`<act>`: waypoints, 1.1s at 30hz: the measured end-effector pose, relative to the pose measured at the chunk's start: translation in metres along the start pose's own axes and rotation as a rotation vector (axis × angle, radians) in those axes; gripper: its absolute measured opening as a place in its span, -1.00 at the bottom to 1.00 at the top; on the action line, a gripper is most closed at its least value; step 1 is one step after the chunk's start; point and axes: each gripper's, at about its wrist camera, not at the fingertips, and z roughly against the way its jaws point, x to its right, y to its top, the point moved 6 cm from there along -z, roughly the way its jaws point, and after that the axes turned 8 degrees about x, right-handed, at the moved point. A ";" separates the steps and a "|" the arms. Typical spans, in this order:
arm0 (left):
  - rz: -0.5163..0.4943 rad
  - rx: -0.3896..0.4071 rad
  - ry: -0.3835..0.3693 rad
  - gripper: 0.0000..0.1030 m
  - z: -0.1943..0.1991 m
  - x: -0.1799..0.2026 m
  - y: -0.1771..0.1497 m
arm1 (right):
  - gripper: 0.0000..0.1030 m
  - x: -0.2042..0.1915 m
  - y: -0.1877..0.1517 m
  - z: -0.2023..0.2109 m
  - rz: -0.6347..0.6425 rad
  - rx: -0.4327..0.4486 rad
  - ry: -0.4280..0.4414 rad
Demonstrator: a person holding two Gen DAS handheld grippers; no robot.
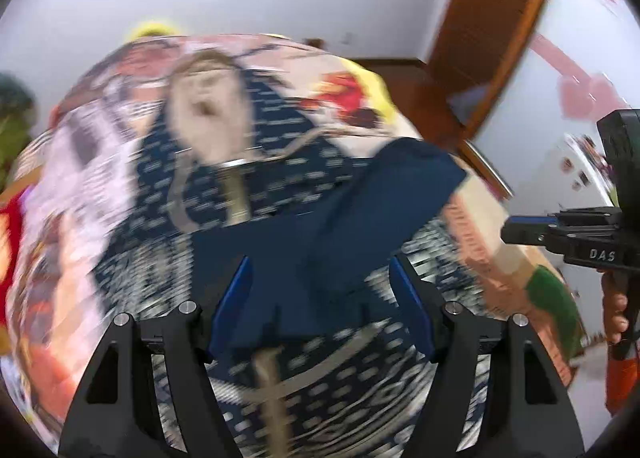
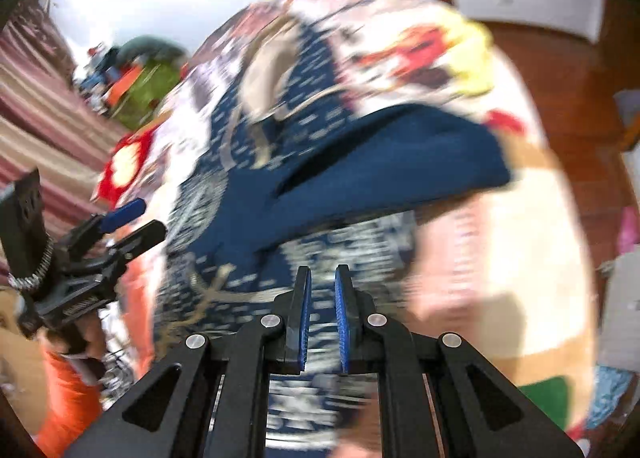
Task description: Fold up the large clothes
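Note:
A navy garment with a pale print and beige trim (image 1: 280, 162) (image 2: 312, 70) lies spread on a colourful cartoon bedsheet (image 1: 80, 178) (image 2: 480, 258). A plain navy part of it (image 1: 360, 210) (image 2: 400, 154) is laid across the middle. My left gripper (image 1: 320, 264) hovers over that plain part with its jaws wide apart; the cloth shows between the fingers, with no pad seen pressing on it. My right gripper (image 2: 323, 270) is shut with nothing in it, just above the printed cloth. Each gripper shows in the other's view: right gripper (image 1: 508, 230), left gripper (image 2: 136, 218). Both views are motion-blurred.
A brown wooden frame (image 1: 492, 38) and white wall stand behind the bed. A striped curtain (image 2: 40, 106) and a green heap (image 2: 148, 74) lie to the left. A hand with an orange sleeve (image 2: 68, 390) holds the left gripper.

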 end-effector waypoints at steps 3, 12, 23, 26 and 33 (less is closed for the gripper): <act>-0.080 -0.045 -0.042 0.37 -0.032 0.039 0.011 | -0.84 0.039 0.000 0.021 -0.011 0.050 -0.078; -0.202 -0.167 0.002 -0.04 -0.135 0.098 0.015 | -0.84 0.119 -0.020 0.029 -0.136 0.017 -0.117; 0.014 0.058 -0.050 -0.87 -0.036 0.037 0.056 | -0.84 0.101 -0.028 -0.005 -0.094 -0.039 -0.084; 0.075 0.105 -0.034 -0.87 0.009 -0.004 0.057 | -0.84 0.078 -0.019 -0.013 -0.041 -0.037 -0.063; 0.240 0.068 0.086 -0.87 0.058 -0.112 0.017 | -0.84 0.024 -0.003 -0.053 0.076 -0.102 -0.022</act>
